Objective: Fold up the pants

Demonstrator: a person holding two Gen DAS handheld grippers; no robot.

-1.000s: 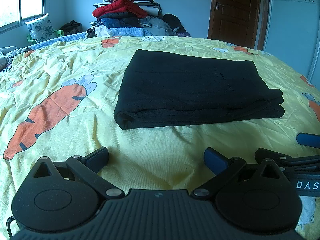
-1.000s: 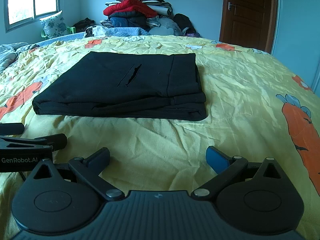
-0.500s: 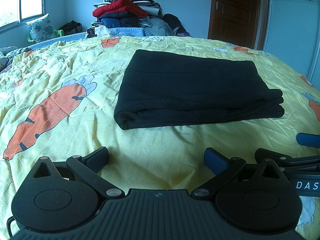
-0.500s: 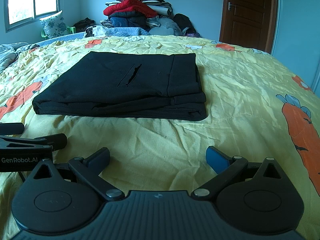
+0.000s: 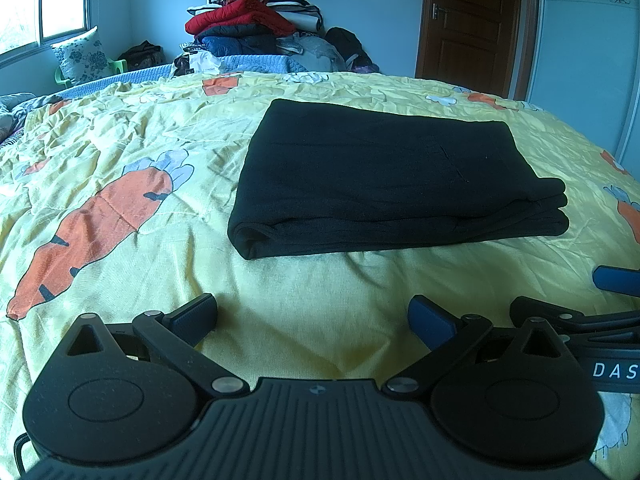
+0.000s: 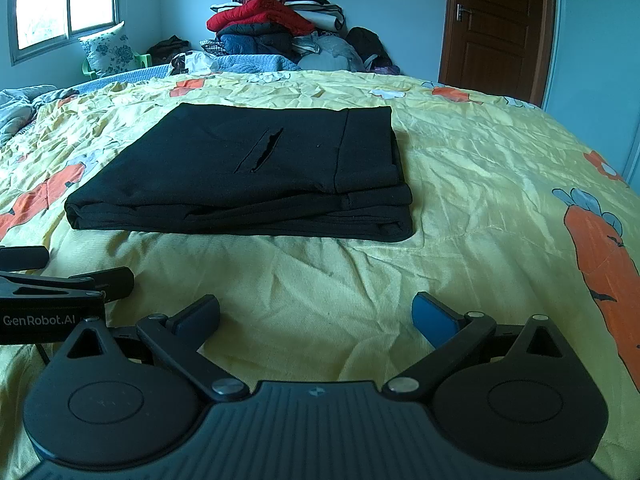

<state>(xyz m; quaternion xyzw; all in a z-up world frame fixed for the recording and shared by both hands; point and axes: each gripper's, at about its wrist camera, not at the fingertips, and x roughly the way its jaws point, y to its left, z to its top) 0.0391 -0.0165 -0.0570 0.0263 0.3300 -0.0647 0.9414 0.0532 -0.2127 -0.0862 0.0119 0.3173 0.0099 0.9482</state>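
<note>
The black pants (image 5: 384,176) lie folded into a flat rectangle on the yellow carrot-print bedspread (image 5: 132,148). In the right wrist view the pants (image 6: 248,172) show a pocket slit on top. My left gripper (image 5: 314,316) is open and empty, resting low on the bed in front of the pants. My right gripper (image 6: 316,314) is open and empty, also in front of the pants and apart from them. The right gripper shows at the right edge of the left wrist view (image 5: 576,300); the left gripper shows at the left edge of the right wrist view (image 6: 68,272).
A tall pile of clothes (image 5: 248,20) stands at the far end of the bed. A brown door (image 5: 472,20) is at the back right. A floral pillow (image 5: 78,56) and a window are at the back left.
</note>
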